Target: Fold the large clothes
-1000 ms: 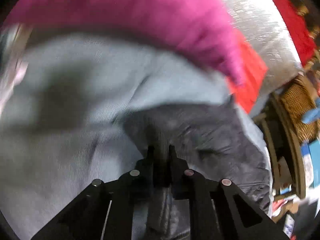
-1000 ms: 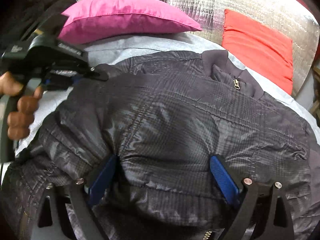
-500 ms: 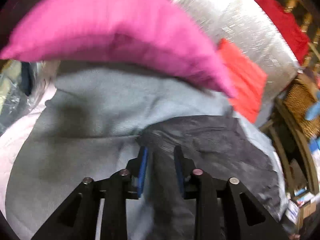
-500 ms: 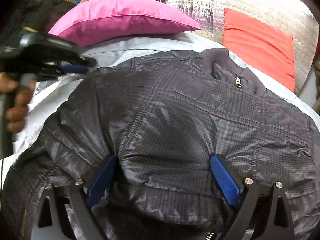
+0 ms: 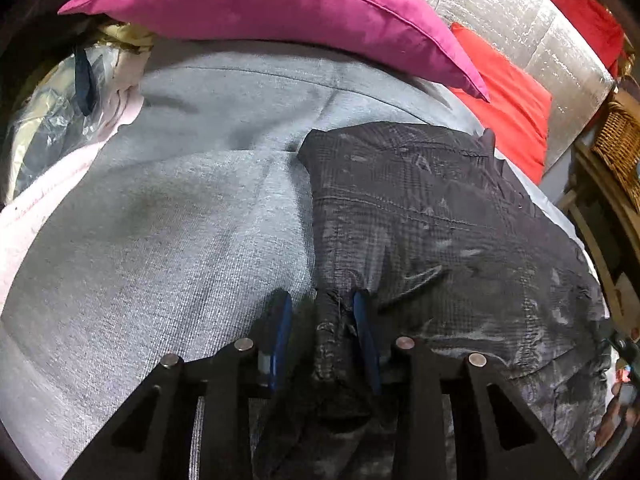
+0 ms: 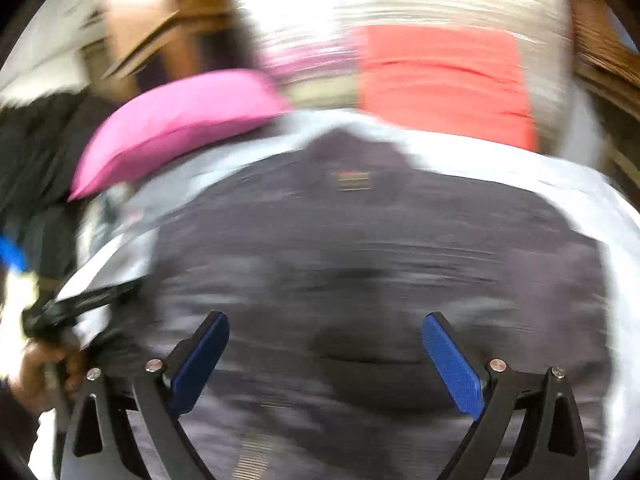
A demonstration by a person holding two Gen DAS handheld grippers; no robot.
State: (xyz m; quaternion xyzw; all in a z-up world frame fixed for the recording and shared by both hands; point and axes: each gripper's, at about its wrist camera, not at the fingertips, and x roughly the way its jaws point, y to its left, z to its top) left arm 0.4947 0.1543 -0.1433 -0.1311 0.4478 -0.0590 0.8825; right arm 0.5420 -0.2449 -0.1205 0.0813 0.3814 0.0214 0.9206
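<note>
A dark grey checked jacket (image 5: 440, 220) lies spread on a grey bed cover (image 5: 180, 220), collar toward the red cushion. My left gripper (image 5: 320, 300) is at the jacket's left edge, low over the cover. Its jaws stand a little apart around a raised fold of that edge. The right pad touches the fabric, while a gap shows on the left side. In the blurred right wrist view, my right gripper (image 6: 326, 320) is wide open above the jacket (image 6: 360, 240), with nothing pinched. A hand (image 6: 44, 364) holding the left gripper shows at the left edge.
A pink pillow (image 5: 280, 4) lies at the head of the bed beside a red cushion (image 5: 508, 108) and a silver foil sheet (image 5: 520, 20). Plastic-wrapped bundles (image 5: 52, 128) sit off the left side. A wicker basket (image 5: 620, 140) and wooden furniture stand to the right.
The left jaws, shut on the jacket's edge a second ago, have parted, and the gripper has drawn back along the edge. The right gripper has lifted off the jacket and rolled; its view is blurred.
</note>
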